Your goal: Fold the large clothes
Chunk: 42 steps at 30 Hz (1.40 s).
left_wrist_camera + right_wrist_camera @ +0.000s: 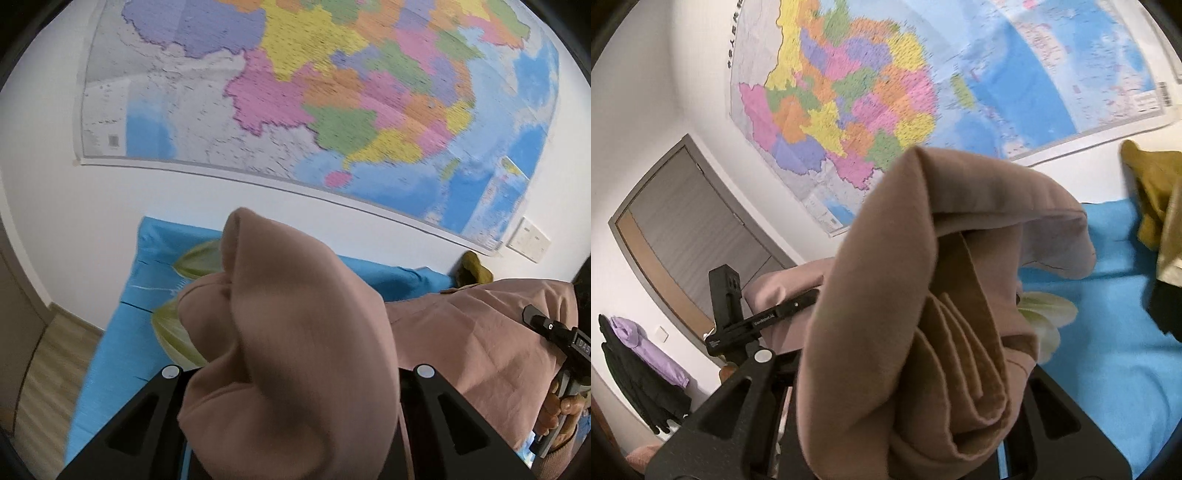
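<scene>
Garment (295, 350) hangs between both tongs, above the bed (110, 350).

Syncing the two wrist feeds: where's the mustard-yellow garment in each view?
Left wrist: mustard-yellow garment is small, right of centre, against the wall at the far edge of the blue sheet, just under the wall map.
Right wrist: it fills the right edge, above the blue sheet.
Shared landmark: the wall map; the garment sits below it in both views.
</scene>
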{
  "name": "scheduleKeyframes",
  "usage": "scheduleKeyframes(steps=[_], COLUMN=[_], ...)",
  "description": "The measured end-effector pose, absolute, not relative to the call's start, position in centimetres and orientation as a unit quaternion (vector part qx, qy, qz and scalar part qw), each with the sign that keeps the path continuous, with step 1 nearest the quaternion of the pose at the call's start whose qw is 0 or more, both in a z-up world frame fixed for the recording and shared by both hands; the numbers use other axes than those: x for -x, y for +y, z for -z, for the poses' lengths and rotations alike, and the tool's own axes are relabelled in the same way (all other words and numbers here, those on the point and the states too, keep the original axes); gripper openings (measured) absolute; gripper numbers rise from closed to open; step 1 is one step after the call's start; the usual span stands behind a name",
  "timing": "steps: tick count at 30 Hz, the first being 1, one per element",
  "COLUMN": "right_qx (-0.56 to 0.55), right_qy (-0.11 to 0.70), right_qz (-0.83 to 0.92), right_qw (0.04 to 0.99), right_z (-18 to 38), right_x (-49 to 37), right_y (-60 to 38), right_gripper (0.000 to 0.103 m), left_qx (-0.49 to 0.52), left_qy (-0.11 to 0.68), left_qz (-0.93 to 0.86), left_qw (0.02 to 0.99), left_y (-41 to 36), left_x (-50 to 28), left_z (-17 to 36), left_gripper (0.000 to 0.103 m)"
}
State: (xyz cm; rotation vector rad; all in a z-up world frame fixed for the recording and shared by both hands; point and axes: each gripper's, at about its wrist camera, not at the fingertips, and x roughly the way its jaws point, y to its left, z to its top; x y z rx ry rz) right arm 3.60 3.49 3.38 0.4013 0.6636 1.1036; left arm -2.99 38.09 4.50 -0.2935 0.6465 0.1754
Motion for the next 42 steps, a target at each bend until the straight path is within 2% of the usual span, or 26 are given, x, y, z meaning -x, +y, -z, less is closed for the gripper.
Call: scheduleKeyframes(steps=[26, 42], right_qx=[-0.144, -0.14], right_qy=[0.304, 0.316], right_qz=[-0.547, -0.558], right_qw=[0.767, 0.754], right_z=[-4.7, -1.5], right_x=[-9.5, -11.7], right_y=[15.6, 23.0], right_gripper=[0.018, 0.018], left_qx=[0.149, 0.148], left_qy=[0.306, 0.315], left_qz=[-0.187, -0.263], left_qw=[0.921, 0.9], left_y=[49.4, 57.7], left_x=[-0.3, -2.4], left_z=[-7.6, -3.3], left_gripper=[0.017, 0.017])
